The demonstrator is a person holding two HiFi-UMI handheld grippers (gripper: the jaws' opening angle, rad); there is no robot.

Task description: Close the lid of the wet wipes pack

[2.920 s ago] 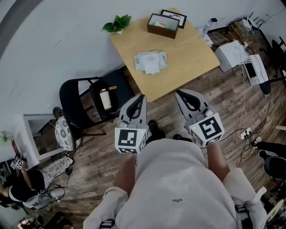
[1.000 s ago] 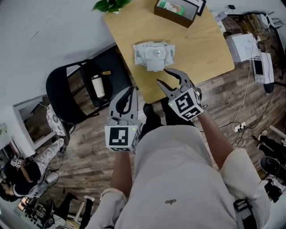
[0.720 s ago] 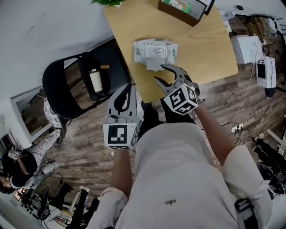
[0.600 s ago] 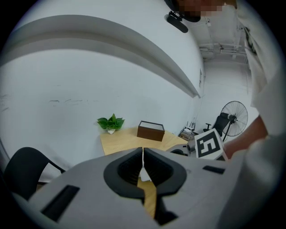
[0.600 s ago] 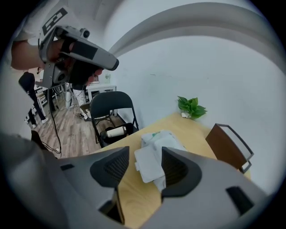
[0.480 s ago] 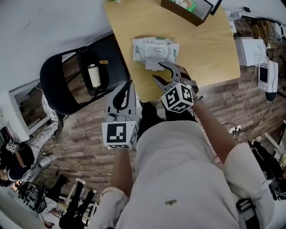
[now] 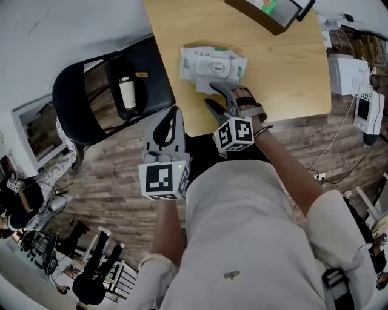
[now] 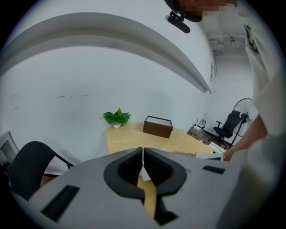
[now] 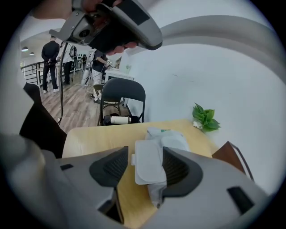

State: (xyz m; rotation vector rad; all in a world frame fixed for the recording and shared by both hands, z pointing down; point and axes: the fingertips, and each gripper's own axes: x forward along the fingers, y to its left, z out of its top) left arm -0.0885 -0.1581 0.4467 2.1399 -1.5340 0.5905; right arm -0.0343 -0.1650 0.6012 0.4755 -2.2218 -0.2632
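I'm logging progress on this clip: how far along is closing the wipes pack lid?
Done: nothing yet; the lid lies flipped open off the wet wipes pack. In hand: the right claw is opening its jaws, the lid between them but unpressed. The left claw is shut and empty. Left: fold the lid over and press it closed.

Tabletop (image 7: 291, 72) bare right of the wipes pack (image 7: 212, 60): open passage there. Brown box (image 7: 267, 11) occupies far corner. Left, only a narrow strip to the edge, then chair (image 7: 79, 103) with bottle (image 7: 127, 92).
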